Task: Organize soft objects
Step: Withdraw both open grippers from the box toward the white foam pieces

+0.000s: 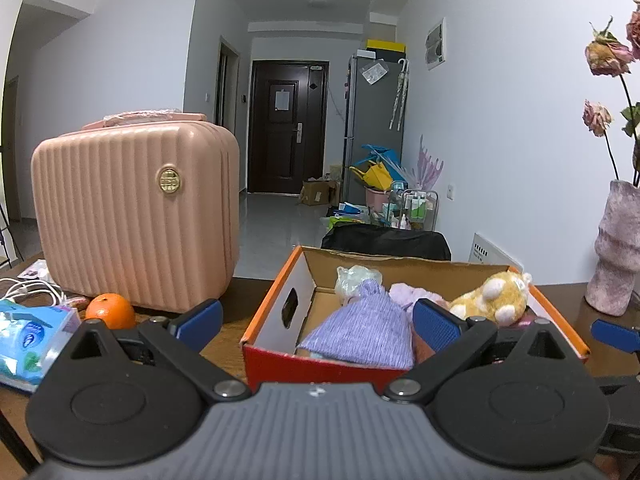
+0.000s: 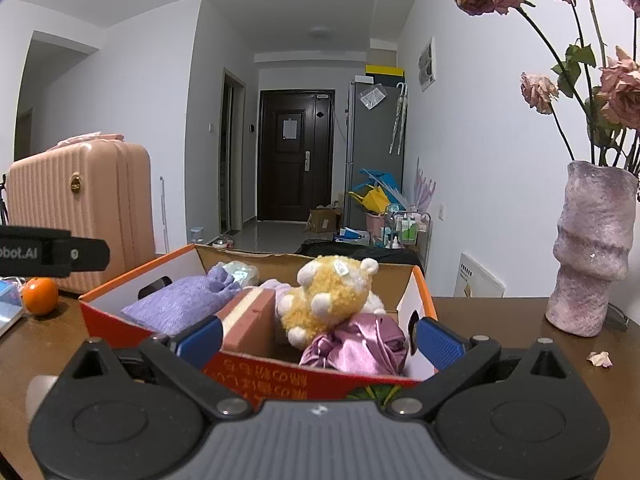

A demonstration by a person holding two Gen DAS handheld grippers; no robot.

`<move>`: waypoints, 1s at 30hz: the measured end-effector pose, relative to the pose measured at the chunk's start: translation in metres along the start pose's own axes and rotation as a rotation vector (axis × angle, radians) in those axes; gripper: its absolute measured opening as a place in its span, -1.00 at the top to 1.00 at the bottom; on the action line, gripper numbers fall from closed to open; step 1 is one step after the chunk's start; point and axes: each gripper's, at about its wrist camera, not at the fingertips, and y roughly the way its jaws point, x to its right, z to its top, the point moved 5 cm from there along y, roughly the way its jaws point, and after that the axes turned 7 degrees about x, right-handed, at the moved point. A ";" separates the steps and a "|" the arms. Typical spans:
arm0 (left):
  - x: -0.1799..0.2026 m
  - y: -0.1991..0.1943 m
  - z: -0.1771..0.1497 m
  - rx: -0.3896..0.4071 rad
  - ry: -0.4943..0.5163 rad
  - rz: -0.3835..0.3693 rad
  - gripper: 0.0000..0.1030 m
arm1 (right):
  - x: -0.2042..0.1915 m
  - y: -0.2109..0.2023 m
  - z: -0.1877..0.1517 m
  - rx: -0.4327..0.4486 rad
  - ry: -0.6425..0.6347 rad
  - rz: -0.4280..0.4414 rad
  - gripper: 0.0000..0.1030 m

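An orange-and-red cardboard box (image 1: pixel 276 300) (image 2: pixel 132 284) stands on the dark wooden table and holds soft things. Inside lie a lavender knitted pouch (image 1: pixel 364 328) (image 2: pixel 184 300), a yellow plush toy (image 1: pixel 492 296) (image 2: pixel 332 296), a pale plush (image 1: pixel 356 276), a pink satin bundle (image 2: pixel 360 346) and a brown sponge block (image 2: pixel 252 320). My left gripper (image 1: pixel 318 322) hangs open in front of the box's near wall, nothing between its blue pads. My right gripper (image 2: pixel 320 340) is open too, straddling the box's near right corner. Its blue tip (image 1: pixel 616 334) shows at the right edge of the left wrist view.
A pink ribbed suitcase (image 1: pixel 136 212) (image 2: pixel 80 204) stands left of the box. An orange (image 1: pixel 110 312) (image 2: pixel 40 296), a blue tissue pack (image 1: pixel 28 340) and white cables (image 1: pixel 32 292) lie at the left. A pink vase (image 2: pixel 592 248) (image 1: pixel 616 248) with dried roses stands right. A paper scrap (image 2: pixel 600 359) lies nearby.
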 end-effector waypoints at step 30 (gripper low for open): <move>-0.031 -0.106 -0.042 -0.027 0.064 -0.058 -1.00 | -0.021 -0.093 -0.027 -0.049 -0.032 0.038 -1.00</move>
